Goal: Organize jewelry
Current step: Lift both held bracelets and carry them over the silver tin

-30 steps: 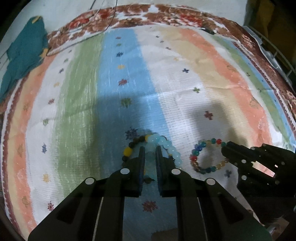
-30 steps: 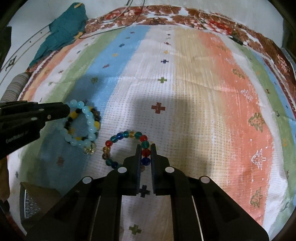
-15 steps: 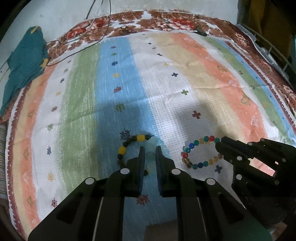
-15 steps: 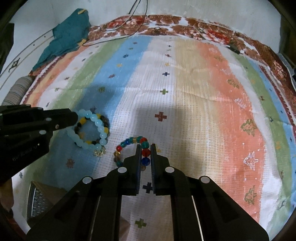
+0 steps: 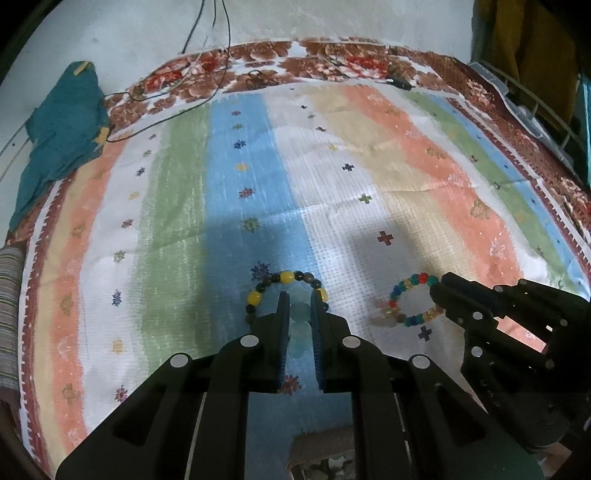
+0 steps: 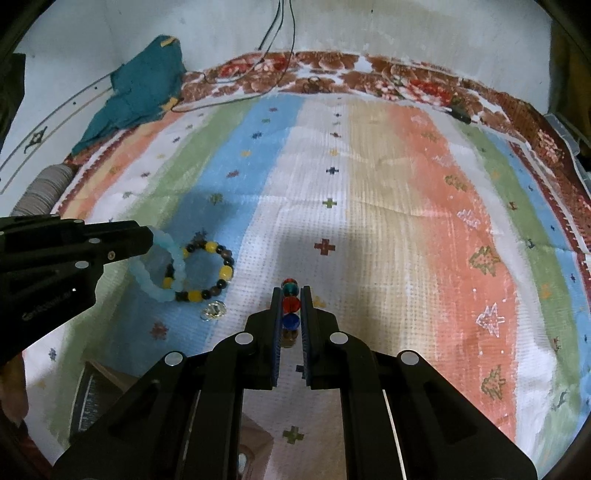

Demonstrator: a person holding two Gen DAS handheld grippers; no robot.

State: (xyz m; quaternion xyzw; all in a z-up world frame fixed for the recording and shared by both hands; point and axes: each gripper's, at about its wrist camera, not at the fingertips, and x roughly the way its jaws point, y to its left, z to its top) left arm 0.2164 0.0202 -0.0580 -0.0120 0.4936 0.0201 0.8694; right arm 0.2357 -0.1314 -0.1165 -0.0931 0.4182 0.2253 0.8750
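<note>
Each clamped on a bracelet above the striped cloth [image 5: 369, 177], the left gripper [image 5: 298, 301] pinching the pale blue bracelet [image 6: 162, 266] (dark-and-yellow bracelet [image 5: 284, 277] beneath) and the right gripper [image 6: 290, 295] the multicoloured bracelet [image 5: 410, 295], both seem mid-lift; next, carrying them to a storage spot.

Place: a home, most likely a bedroom or living room.
Bedding: a striped cotton spread [image 5: 332, 177] in blue, green, orange and cream, with small woven motifs and a brown floral border [image 5: 332, 66], laid flat like a bedsheet.
Wall: plain pale plaster [image 6: 369, 29] close behind the spread, with thin dark cables [image 6: 284, 22] hanging down it.
Clothing: a crumpled teal garment [image 5: 62, 129] at the far left edge.
Storage: a wire rack [image 5: 535, 110] at the right, yellow fabric [image 5: 528, 48] hanging above it.
Light: dim indoor lighting, heavy shadows.
</note>
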